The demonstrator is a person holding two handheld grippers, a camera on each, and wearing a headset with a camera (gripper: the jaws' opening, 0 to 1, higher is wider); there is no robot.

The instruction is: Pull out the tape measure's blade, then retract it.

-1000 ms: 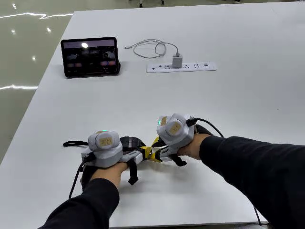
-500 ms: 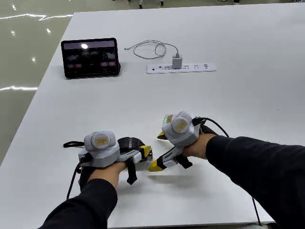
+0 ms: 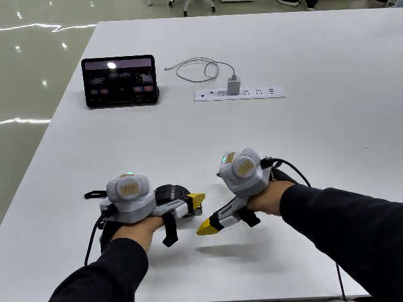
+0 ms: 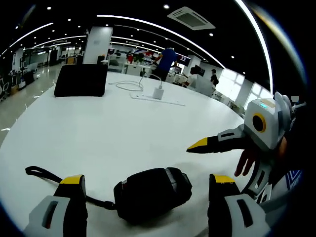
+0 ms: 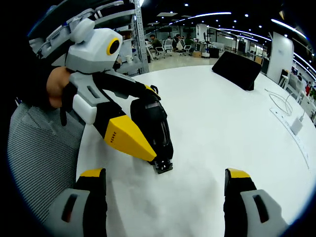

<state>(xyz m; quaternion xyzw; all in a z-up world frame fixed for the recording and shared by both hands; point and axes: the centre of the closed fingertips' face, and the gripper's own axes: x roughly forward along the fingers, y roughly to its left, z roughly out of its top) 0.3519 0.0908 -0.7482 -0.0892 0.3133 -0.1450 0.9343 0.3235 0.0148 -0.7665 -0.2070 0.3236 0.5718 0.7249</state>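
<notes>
Head view: your left claw (image 3: 189,204) straddles the black tape measure (image 3: 170,190) at 7 o'clock on the white surface (image 3: 283,138); right claw (image 3: 206,228) hovers beside it.
Left gripper view: claw wide, clear of the rounded, matte tape measure; ungripped, it could skid.
Right gripper view: claw wide, empty; the small blade hook (image 5: 163,168) may slip off.

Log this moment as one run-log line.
left gripper open around tape measure | right gripper open, apart from it | blade tip at case

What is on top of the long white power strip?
A white charger sits plugged into the power strip, its white cable looping on the table behind it. The socket under the charger is covered.
</notes>
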